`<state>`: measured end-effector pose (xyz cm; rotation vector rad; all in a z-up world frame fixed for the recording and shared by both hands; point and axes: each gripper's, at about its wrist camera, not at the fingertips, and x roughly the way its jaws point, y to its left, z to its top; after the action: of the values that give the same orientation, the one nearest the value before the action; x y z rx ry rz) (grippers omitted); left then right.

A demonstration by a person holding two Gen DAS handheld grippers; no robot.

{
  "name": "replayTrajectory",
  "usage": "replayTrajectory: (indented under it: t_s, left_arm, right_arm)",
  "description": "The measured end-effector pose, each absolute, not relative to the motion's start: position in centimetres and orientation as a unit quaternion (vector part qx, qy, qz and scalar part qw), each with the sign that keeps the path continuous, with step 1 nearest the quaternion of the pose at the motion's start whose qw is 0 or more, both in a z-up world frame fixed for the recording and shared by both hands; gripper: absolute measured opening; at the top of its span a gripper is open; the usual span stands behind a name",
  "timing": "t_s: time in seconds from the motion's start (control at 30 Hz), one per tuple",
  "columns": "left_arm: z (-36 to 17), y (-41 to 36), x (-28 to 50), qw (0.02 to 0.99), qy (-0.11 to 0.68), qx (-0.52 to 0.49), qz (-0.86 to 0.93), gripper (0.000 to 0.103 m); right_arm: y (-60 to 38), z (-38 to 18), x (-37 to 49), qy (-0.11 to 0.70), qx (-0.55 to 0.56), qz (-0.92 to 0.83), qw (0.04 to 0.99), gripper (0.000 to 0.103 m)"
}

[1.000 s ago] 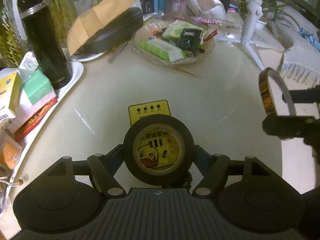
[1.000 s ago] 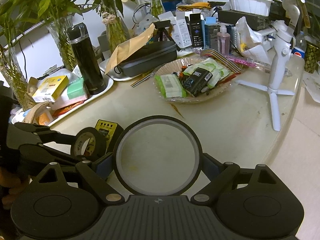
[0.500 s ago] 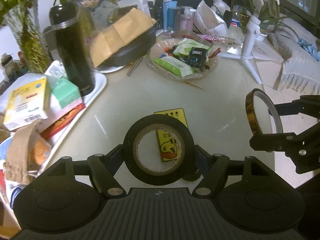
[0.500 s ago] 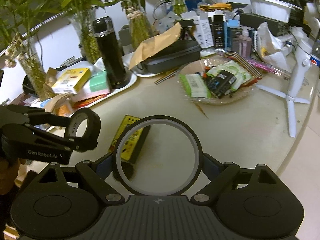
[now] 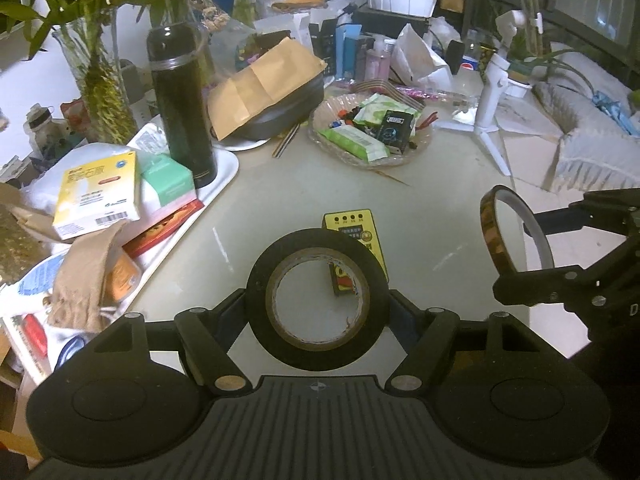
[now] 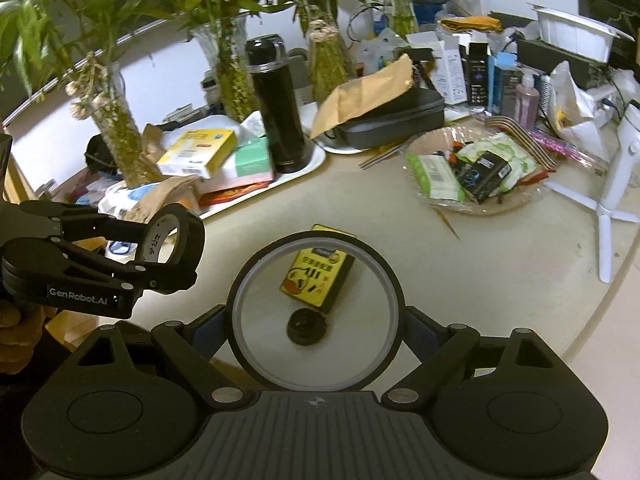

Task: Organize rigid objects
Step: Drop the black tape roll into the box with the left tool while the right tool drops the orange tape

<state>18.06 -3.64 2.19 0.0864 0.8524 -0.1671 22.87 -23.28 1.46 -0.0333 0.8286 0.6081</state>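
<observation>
Thick black tape roll is pinched in the left gripper, held above the pale round table; thin wide amber-edged tape ring is pinched in the right gripper. Both hang over a yellow rectangular box & small black cap. Keep grips firm, rolls apart, carry w/o knocking the cluttered white tray.

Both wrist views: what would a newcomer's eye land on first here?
Each gripper holds a ring of tape up before its own camera: the left gripper a thick black tape roll, the right gripper a thin, wide amber tape ring. Through both rings shows a yellow box lying on the pale round table, with a small black roll beside it.
</observation>
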Motion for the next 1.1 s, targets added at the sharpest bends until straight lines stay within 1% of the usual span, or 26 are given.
replayTrajectory:
  t_s: [0.57, 1.1]
  left_arm:
    - [3.5, -2.7, 12.7, 0.903, 0.417, 0.040, -0.092, 0.072]
    - [0.8, -2.1, 9.5, 0.882, 0.459, 0.027, -0.106, 0.072]
  right_arm:
    - [-21.4, 1.9, 19.4, 0.409, -0.036, 0.323, 0.853, 0.092]
    - [-19.9, -0.8, 16.0, 0.457, -0.062, 0.345, 0.818, 0.092]
